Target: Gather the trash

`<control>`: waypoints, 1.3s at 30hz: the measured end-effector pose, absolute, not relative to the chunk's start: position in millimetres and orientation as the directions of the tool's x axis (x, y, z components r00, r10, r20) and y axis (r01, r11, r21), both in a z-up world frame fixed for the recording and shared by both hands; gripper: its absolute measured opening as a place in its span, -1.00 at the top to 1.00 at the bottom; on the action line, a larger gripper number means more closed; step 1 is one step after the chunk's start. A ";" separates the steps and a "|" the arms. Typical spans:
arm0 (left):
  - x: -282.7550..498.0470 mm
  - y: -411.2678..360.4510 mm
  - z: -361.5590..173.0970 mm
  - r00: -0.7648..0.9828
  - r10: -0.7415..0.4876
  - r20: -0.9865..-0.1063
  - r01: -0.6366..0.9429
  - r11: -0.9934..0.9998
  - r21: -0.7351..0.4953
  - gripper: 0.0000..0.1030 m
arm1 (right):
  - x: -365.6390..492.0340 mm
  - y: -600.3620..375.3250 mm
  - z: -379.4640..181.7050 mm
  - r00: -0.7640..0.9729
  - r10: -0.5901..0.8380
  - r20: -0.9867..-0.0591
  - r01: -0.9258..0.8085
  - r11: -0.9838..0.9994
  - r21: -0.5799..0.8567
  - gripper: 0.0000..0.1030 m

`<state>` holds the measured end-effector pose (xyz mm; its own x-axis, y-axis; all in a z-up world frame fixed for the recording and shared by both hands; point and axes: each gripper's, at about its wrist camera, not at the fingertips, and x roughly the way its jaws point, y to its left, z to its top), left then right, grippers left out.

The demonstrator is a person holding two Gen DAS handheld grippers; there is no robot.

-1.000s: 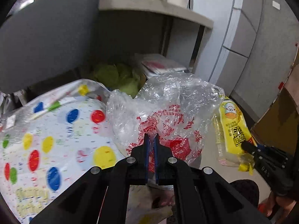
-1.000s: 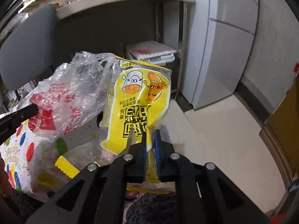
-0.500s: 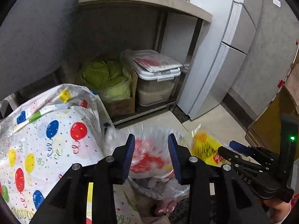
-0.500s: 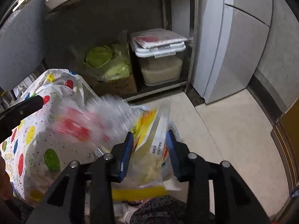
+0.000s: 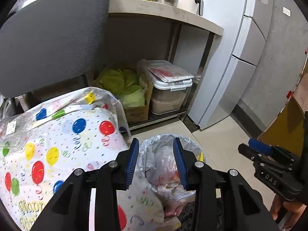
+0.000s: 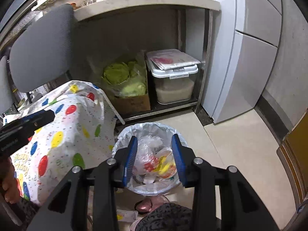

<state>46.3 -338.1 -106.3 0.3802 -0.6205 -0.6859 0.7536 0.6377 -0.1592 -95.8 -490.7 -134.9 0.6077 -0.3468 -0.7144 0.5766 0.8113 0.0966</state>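
A round trash bin (image 6: 146, 125) with a pale liner stands on the floor below both grippers. Inside it lie a crumpled clear plastic bag with red print (image 6: 147, 150) and a yellow snack packet (image 6: 163, 166). In the left wrist view the bin's rim (image 5: 184, 137) and that clear bag (image 5: 165, 165) show between the blue pads. My left gripper (image 5: 156, 144) is open over the bin with nothing held. My right gripper (image 6: 154, 140) also hangs open above the bin, empty. Each gripper shows in the other's view: the right gripper (image 5: 256, 150), the left gripper (image 6: 36, 118).
A table under a balloon-print cloth (image 5: 57, 134) sits left of the bin, with a grey chair back (image 5: 48, 38) behind. Under the counter (image 6: 146, 0) are a box of cabbages (image 6: 125, 84) and a lidded rice container (image 6: 173, 80). A grey fridge (image 6: 240, 57) stands at right.
Both grippers have opened. The clear red-printed bag left the left gripper and the yellow packet left the right; both have dropped into the bin.
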 end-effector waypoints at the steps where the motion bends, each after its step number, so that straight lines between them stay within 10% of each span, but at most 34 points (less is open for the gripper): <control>1: 45.0 -332.3 -104.4 0.383 -0.621 -0.684 0.753 0.639 -0.159 0.25 | -97.2 -484.6 -130.5 0.617 -0.346 -0.707 0.569 0.817 0.097 0.29; 16: 49.8 -179.9 -73.9 0.640 -0.415 -0.646 0.521 0.853 -0.032 0.25 | -70.3 -389.9 -86.8 0.737 -0.278 -0.616 0.409 0.909 0.079 0.28; 29: 87.9 6.6 -88.4 0.747 -0.101 -0.657 0.116 0.993 -0.021 0.20 | 47.8 -260.5 -86.3 0.796 -0.038 -0.604 0.097 0.993 0.066 -0.41; 39: 112.0 91.6 -105.9 0.745 0.010 -0.667 -0.037 0.999 -0.027 -0.07 | 134.0 -168.1 -119.1 0.747 0.066 -0.662 -0.085 0.996 0.004 -0.27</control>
